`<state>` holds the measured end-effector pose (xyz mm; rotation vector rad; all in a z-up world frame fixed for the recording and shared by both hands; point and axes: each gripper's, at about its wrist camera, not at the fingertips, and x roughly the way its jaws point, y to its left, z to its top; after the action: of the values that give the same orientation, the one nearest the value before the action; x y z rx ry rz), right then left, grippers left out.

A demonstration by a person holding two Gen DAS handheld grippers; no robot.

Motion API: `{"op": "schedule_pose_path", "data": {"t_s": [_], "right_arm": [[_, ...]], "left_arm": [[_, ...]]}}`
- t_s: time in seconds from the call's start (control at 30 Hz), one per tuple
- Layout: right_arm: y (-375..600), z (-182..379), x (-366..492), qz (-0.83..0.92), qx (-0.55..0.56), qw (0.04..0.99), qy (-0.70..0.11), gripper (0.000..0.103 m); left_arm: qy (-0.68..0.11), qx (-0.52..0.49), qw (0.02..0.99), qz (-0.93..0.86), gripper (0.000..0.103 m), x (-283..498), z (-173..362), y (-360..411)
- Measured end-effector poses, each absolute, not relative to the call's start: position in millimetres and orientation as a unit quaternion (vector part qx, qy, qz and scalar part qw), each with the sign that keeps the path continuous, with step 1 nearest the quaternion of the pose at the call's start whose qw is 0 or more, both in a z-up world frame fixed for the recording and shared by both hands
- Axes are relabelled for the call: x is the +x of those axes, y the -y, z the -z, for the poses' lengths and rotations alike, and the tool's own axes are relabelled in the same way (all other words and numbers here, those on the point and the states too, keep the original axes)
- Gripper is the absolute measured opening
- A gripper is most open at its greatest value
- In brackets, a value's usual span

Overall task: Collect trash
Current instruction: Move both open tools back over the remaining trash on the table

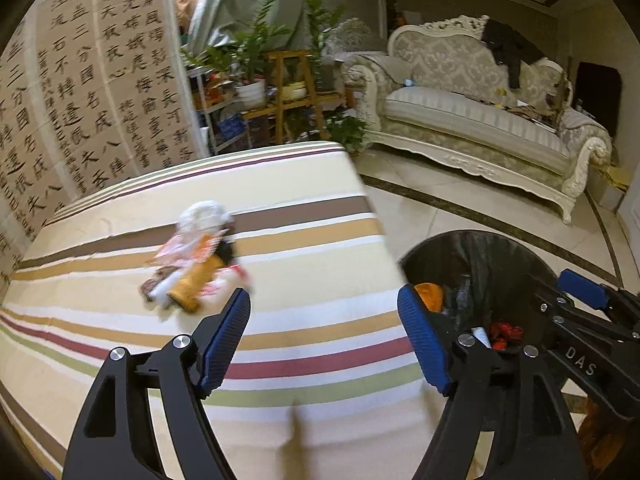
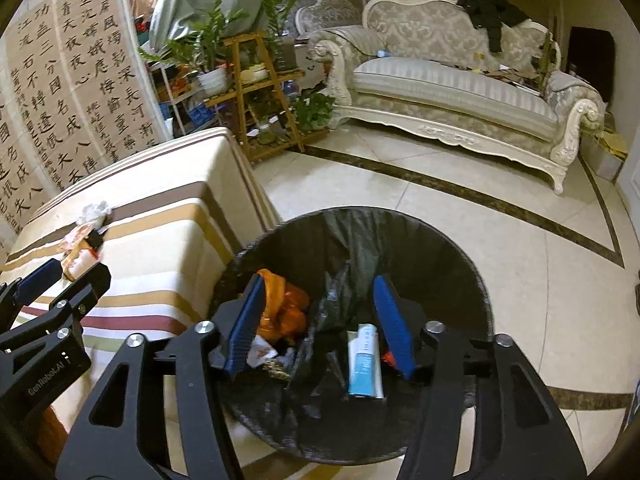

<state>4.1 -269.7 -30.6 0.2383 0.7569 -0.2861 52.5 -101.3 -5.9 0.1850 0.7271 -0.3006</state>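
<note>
Clearly, "DAS" on right gripper [image 1: 582,360]

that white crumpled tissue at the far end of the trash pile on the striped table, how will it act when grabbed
The crumpled tissue looks soft and loosely wadded, so it will probably squash flat between pads. It likely weighs very little and may snag neighbouring wrappers it touches. It seems unlikely to roll on the striped cloth.

A: What's on your desk [image 1: 304,240]?
B: Your striped cloth covers it, with a small heap of trash [image 1: 196,260] lying on it.
A: And the floor [image 2: 460,208]?
B: Your black-lined bin [image 2: 460,280] stands on the tiles, just beside the desk.
</note>
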Motion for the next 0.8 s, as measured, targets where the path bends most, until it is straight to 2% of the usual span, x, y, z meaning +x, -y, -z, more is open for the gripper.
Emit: {"op": "schedule_pose_path", "data": {"t_s": [0.8], "right_arm": [[132.0, 15.8, 72.5, 0.012, 0.062, 0.917, -0.394, 0.060]], "left_arm": [[-0.375, 0.029, 0.927, 0.000, 0.075, 75.8, 16.3, -59.9]]}}
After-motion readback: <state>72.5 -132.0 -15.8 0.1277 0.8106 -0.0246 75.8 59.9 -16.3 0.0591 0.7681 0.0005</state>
